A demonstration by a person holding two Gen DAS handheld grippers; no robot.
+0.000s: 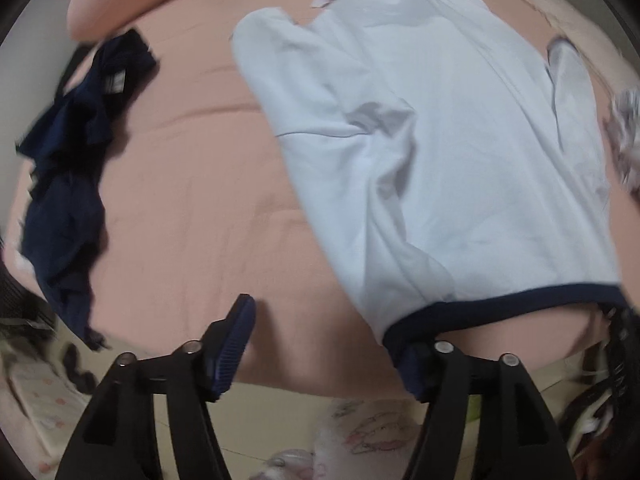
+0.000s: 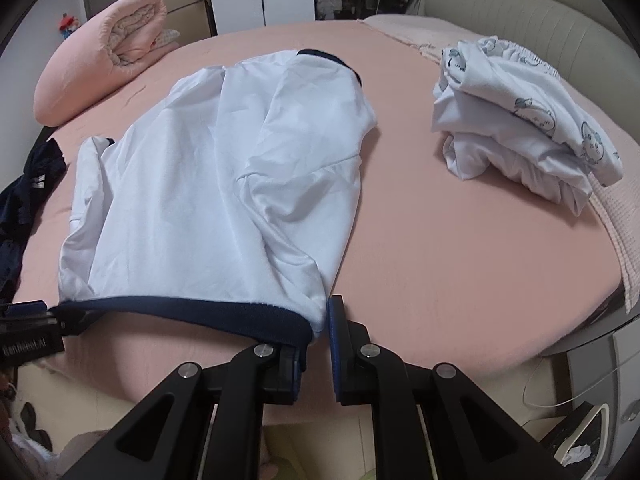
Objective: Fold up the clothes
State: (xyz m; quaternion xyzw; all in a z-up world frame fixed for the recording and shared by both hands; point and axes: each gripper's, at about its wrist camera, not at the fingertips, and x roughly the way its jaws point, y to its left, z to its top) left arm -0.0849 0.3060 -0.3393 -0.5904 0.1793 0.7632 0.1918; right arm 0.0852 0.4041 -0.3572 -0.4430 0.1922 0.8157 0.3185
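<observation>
Here the pale blue shirt (image 2: 224,184) lies spread on the pink bed (image 2: 440,240), its navy hem (image 2: 188,312) along the near edge. The left gripper (image 1: 324,352) stands released, its jaws wide apart, one beside the hem's corner. The right gripper (image 2: 316,356) is nearly clenched at the hem's other corner; whether it pinches the cloth is unclear. Folded printed clothes (image 2: 520,120) sit towards the far right edge, a navy garment (image 1: 72,184) at the left edge.

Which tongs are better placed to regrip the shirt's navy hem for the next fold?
Probably right: the right tongs sit nearly closed with a corner of the hem at their tips. The left tongs gape wide, the hem beside one finger.
</observation>
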